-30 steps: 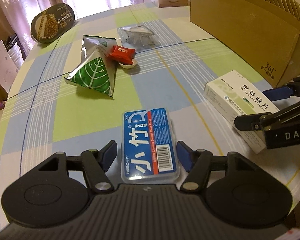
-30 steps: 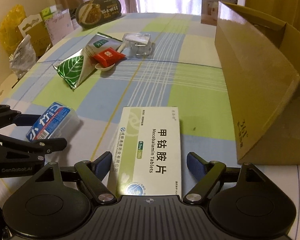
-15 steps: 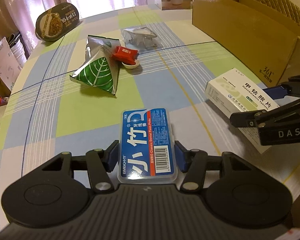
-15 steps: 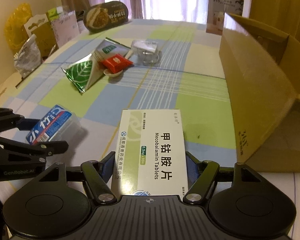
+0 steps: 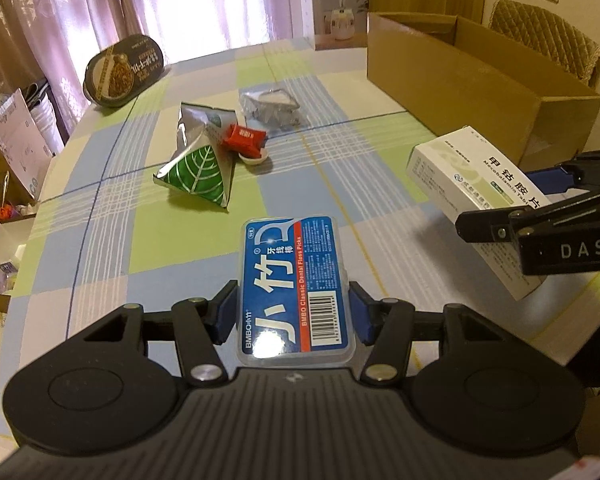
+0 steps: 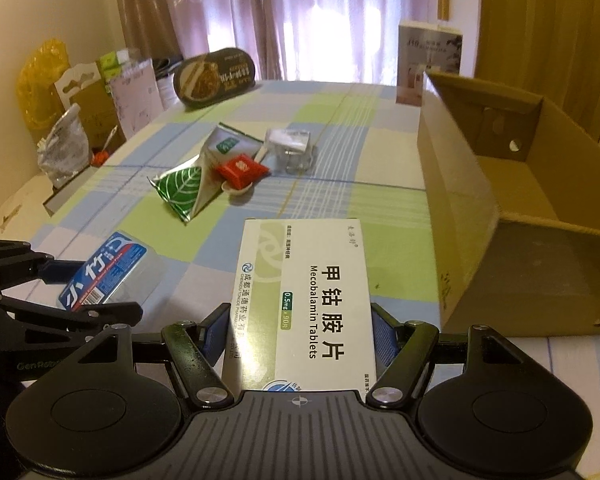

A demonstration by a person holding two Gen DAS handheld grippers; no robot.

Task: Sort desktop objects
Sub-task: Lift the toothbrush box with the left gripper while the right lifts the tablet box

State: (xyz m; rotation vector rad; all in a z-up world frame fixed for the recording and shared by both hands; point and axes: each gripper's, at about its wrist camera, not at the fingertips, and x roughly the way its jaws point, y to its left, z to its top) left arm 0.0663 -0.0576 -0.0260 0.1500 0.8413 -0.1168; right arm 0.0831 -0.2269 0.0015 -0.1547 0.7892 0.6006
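While the left tongs (image 5: 294, 312) grip the floss pick case (image 5: 296, 288) by its two long sides, the right tongs (image 6: 300, 330) are closed on the tablet box (image 6: 304, 300) in the same way. The case is flat, of clear plastic with rounded corners, and carries a blue label with white characters, a red stripe and a barcode. The tablet box is white and pale green, with black print "Mecobalamin Tablets". Both things are held above the checked tabletop (image 5: 100, 240), the box to the right of the case. Farther on the tabletop lie a silver-green leaf pouch (image 5: 198, 170), a small red packet (image 5: 244, 138) and a clear bag (image 5: 270, 108). An open cardboard box (image 6: 500, 184) stands at the right.
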